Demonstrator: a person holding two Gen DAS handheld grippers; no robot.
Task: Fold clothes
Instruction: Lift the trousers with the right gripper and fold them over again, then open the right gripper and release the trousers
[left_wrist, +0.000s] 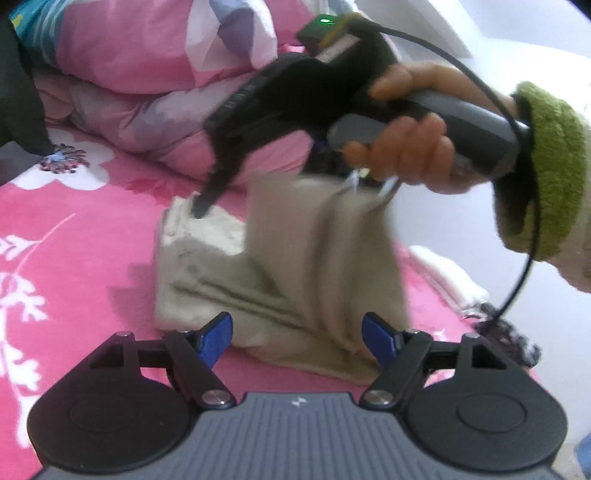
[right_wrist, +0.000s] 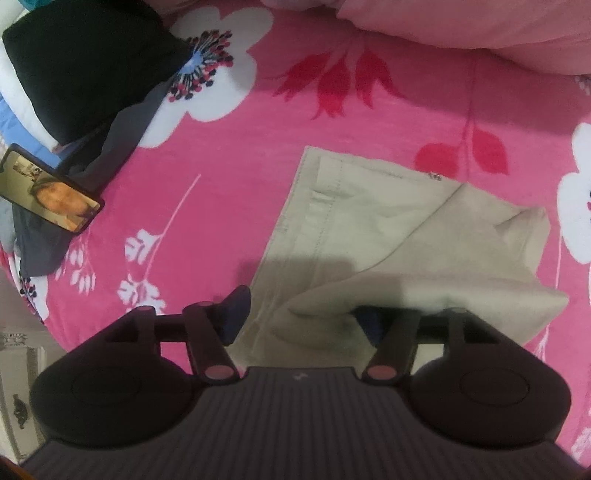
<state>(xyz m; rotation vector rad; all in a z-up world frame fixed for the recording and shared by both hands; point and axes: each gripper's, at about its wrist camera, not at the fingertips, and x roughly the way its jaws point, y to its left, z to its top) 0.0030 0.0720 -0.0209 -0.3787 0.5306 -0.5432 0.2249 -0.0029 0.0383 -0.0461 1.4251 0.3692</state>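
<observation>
Right gripper (right_wrist: 299, 317) is held spread over the beige trousers (right_wrist: 369, 229), apparently just released mid-fold; beside them, the spread left gripper (left_wrist: 297, 338) is needed next for smoothing.

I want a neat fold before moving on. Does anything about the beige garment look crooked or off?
Yes. The beige garment on the pink floral bedspread is not squared up: its top layer runs diagonally across the layer beneath, and one corner stands up in a loose peak instead of lying flat.
</observation>
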